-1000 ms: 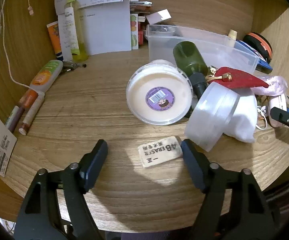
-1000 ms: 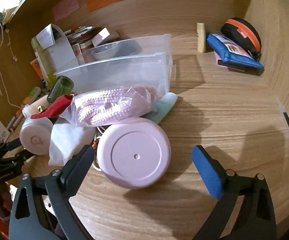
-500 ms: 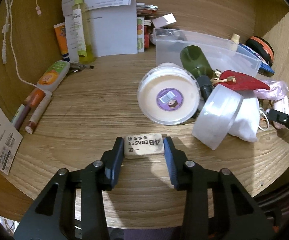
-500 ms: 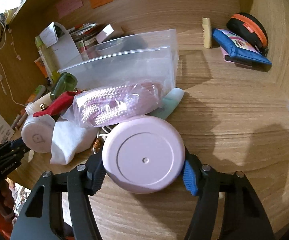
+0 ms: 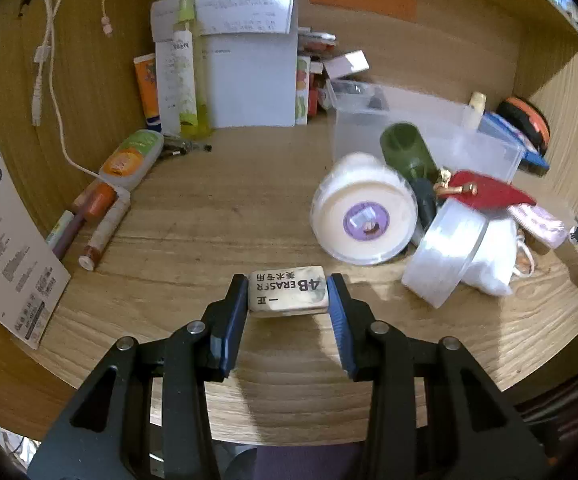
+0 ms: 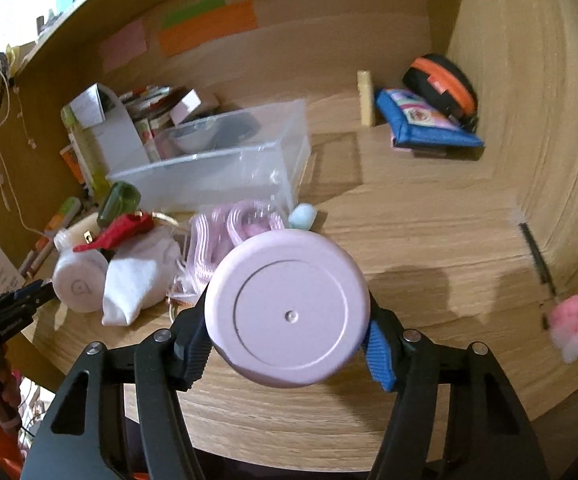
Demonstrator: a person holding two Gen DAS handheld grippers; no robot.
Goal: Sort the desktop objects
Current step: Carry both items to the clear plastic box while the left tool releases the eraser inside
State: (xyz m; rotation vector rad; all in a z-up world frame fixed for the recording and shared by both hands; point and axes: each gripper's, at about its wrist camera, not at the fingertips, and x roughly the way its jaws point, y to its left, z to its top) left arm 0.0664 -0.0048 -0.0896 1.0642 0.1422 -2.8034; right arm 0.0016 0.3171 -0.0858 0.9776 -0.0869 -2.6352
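Left tongs (image 5: pixel 288 292) pinch the 4B eraser (image 5: pixel 287 290) (print upside down) above the wooden surface (image 5: pixel 209 216), in front of the clear plastic bin (image 5: pixel 441 132). Right tongs (image 6: pixel 287 332) clamp a round lilac case (image 6: pixel 287 314), lifted just before that bin (image 6: pixel 225 164).

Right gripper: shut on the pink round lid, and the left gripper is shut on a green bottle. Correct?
Not quite. The left gripper is shut on the white eraser, as the left wrist view shows; the green bottle lies untouched by the clear bin. The right gripper is shut on the pink round lid.
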